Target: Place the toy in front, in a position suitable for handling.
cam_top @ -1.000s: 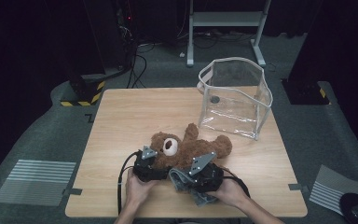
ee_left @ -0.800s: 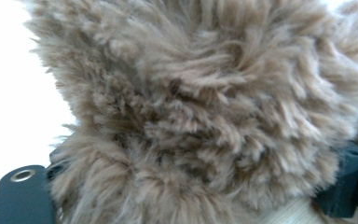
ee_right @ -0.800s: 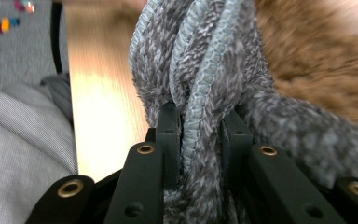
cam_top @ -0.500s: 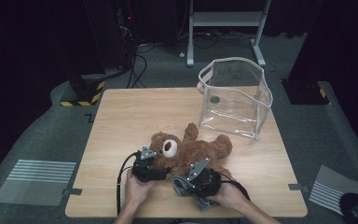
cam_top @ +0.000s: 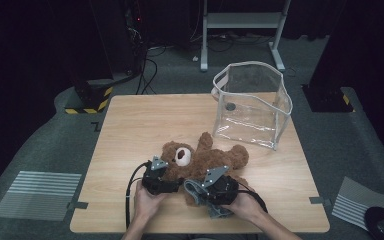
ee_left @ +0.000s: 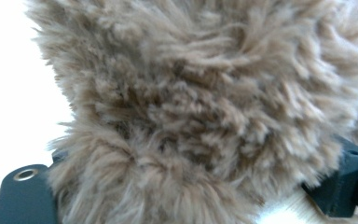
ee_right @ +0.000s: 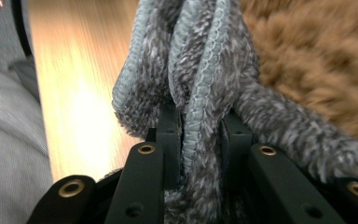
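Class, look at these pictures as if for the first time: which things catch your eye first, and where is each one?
A brown teddy bear lies in the near half of the wooden table, with a person's two hands working at it from the near edge. The right tongs are clamped on a fuzzy grey cloth beside the bear, while the left tongs straddle brown fur. Behind, near the far right corner, stands an empty clear plastic bag.

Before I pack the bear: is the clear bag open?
Open: the bag stands upright, its white-edged mouth gaping wide, nothing visible inside.
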Available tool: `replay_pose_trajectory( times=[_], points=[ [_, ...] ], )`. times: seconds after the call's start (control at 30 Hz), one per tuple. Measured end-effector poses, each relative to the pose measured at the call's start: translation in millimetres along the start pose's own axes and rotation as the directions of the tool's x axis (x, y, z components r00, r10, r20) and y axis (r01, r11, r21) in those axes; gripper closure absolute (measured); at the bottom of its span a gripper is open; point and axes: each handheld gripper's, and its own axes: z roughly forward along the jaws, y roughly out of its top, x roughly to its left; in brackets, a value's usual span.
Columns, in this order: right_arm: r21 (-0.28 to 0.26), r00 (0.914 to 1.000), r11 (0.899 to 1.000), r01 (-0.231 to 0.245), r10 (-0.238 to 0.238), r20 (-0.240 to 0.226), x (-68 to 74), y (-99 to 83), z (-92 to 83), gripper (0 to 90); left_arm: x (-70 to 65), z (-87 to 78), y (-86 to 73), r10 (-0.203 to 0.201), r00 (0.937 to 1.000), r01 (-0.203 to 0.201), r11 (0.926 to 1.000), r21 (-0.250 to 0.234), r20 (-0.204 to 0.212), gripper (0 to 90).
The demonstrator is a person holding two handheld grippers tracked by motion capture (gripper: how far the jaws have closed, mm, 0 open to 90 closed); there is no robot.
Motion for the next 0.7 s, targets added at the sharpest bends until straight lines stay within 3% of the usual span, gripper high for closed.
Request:
replay_pose_trajectory(
  times=[0.1,0.3,0.47,0.7],
  points=[
    [0.054,0.9998,0.998,0.009,-0.009,-0.016,1.7,-6.5,7.3,74.3,0.4,0.1,-0.4,-0.002,1.0,0.002,1.0,0.001,0.002,15.1],
    [0.099,0.9989,0.995,0.006,-0.001,-0.046,1.6,-11.5,8.9,74.2,0.1,0.1,-0.9,-0.007,1.0,0.007,1.0,-0.004,0.007,15.0],
    [0.037,0.9946,0.999,-0.014,0.018,-0.102,-1.2,-5.9,-5.3,74.2,0.8,-0.1,-1.4,-0.011,0.9999,0.011,0.9999,-0.012,0.01,14.9],
    [-0.045,0.9943,0.999,-0.024,0.019,-0.105,-7.8,17.6,-28.0,74.2,0.9,-0.8,0.4,-0.017,0.9998,0.017,0.9997,-0.016,0.012,15.0]
  ],
)
